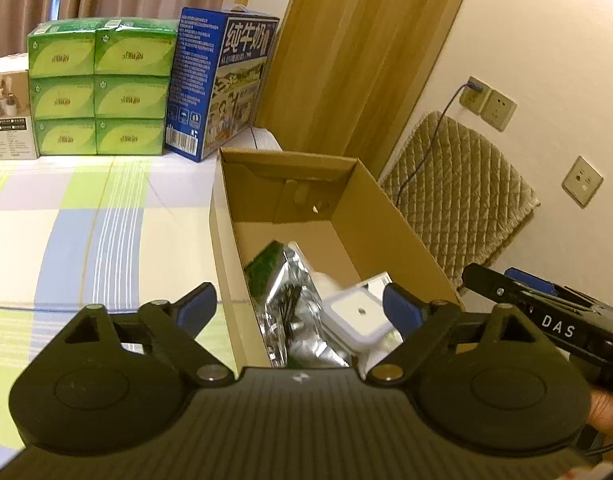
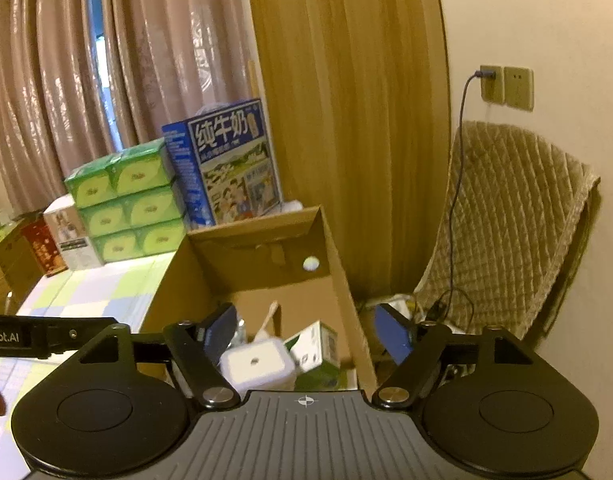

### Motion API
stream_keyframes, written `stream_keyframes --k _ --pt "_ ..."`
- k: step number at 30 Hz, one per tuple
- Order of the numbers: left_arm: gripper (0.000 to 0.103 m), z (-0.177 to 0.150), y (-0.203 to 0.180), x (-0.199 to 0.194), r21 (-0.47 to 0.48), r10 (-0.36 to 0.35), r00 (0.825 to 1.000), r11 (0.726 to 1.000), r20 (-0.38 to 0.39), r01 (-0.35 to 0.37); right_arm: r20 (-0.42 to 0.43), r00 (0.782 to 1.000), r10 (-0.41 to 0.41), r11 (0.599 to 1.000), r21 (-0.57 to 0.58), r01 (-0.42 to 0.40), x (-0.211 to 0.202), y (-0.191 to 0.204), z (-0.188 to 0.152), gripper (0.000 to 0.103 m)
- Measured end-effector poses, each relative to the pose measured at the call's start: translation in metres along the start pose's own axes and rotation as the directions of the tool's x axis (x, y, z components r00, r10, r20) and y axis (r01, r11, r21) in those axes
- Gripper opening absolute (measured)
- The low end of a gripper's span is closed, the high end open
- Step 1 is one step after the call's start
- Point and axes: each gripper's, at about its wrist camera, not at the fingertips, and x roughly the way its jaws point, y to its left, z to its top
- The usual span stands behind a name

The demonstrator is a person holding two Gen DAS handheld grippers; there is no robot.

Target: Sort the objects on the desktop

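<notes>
Both hand-held grippers, left (image 1: 300, 308) and right (image 2: 306, 328), hover spread wide and empty above the cardboard box (image 1: 226, 240) (sorted items (image 1: 356, 320) already inside), so descending carelessly could snag its wall.

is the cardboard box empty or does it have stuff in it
Not empty. The cardboard box holds a silver foil bag and a white square container.
</notes>
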Motion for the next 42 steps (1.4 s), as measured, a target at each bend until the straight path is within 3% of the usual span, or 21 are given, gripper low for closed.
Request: stream_keyframes --k 3,7,17,23,28,35,42 --pt "0.102 -0.007 -0.007 -0.011 0.034 0.028 0.999 0.999 0.017 -0.029 -0.012 1.0 0.002 1.0 0.008 -0.002 -0.013 0.0 0.0 0.092" --pt "0.102 -0.013 -0.012 -0.024 0.053 0.061 0.998 0.997 0.033 -0.063 -0.024 1.0 -0.006 1.0 0.006 0.006 -0.026 0.003 0.001 0.101" --pt "0.102 -0.033 -0.02 -0.056 0.052 0.16 0.986 0.985 0.054 -0.163 -0.065 0.998 -0.002 1.0 0.019 0.003 -0.054 0.009 0.0 0.101" --pt "0.102 -0.044 -0.021 -0.081 0.019 0.143 0.987 0.989 0.07 -0.145 -0.084 0.996 0.0 1.0 0.003 0.0 -0.072 0.02 -0.006 0.101" --pt "0.102 -0.049 -0.022 -0.101 -0.004 0.199 0.975 0.98 0.099 -0.199 -0.096 0.995 0.008 1.0 -0.018 -0.01 -0.087 0.03 -0.014 0.101" --pt "0.102 -0.055 -0.02 -0.125 -0.034 0.158 0.982 0.987 0.104 -0.155 -0.092 0.996 0.0 0.996 -0.087 -0.008 -0.108 0.047 -0.02 0.101" --pt "0.102 -0.057 -0.021 -0.14 -0.032 0.149 0.988 0.989 0.045 -0.147 -0.103 0.995 0.0 0.993 -0.117 -0.013 -0.124 0.057 -0.026 0.101"
